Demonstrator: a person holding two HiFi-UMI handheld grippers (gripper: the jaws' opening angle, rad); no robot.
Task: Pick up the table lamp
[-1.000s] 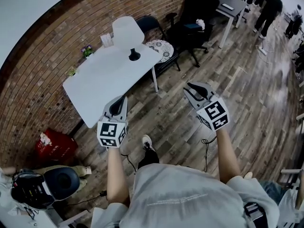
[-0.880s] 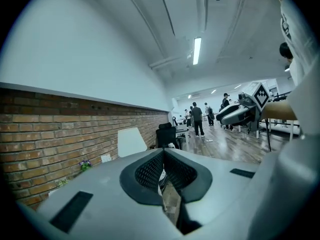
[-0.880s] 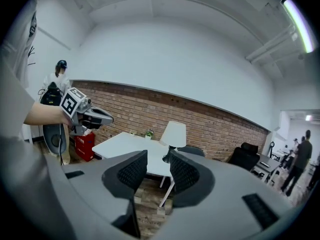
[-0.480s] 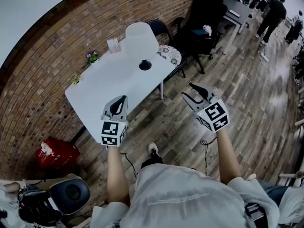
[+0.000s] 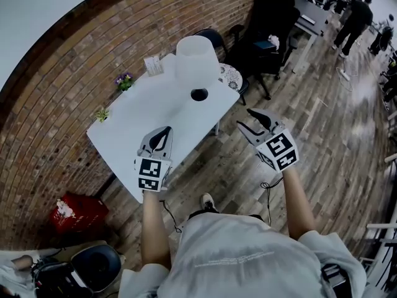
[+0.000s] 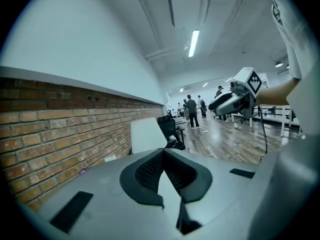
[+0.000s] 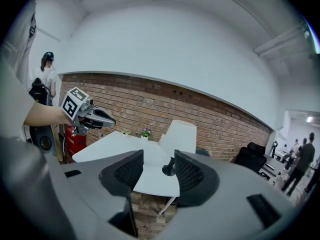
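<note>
Head view: the table lamp (image 5: pixel 197 59) stands upright near the right end of the white table (image 5: pixel 133 126). Its black base sits on the top and its stem is hidden under the white shade. Neither of your grippers touches it.

Your left gripper (image 5: pixel 165 131) hangs over the table's near edge, well apart from the lamp. In the left gripper view its fingers (image 6: pixel 146 172) meet tip to tip with nothing between them. Only the lamp's shade shows above the gripper body there; the base is cut off.

Your right gripper (image 5: pixel 244 118) is off the table's end, over the wood floor (image 5: pixel 322 135). In the right gripper view its fingers (image 7: pixel 127 174) are wide apart and empty. The lamp base shows far off between them, partly covered by one finger.

Two small potted plants (image 5: pixel 124 79) and a small white stand (image 5: pixel 152 65) sit along the brick wall (image 5: pixel 56 104) side, too small to make out. Black chairs (image 5: pixel 267 23) stand beyond the table. A red bag (image 5: pixel 71 208) is on the floor at left. People (image 5: pixel 355 11) are tiny at far right.
</note>
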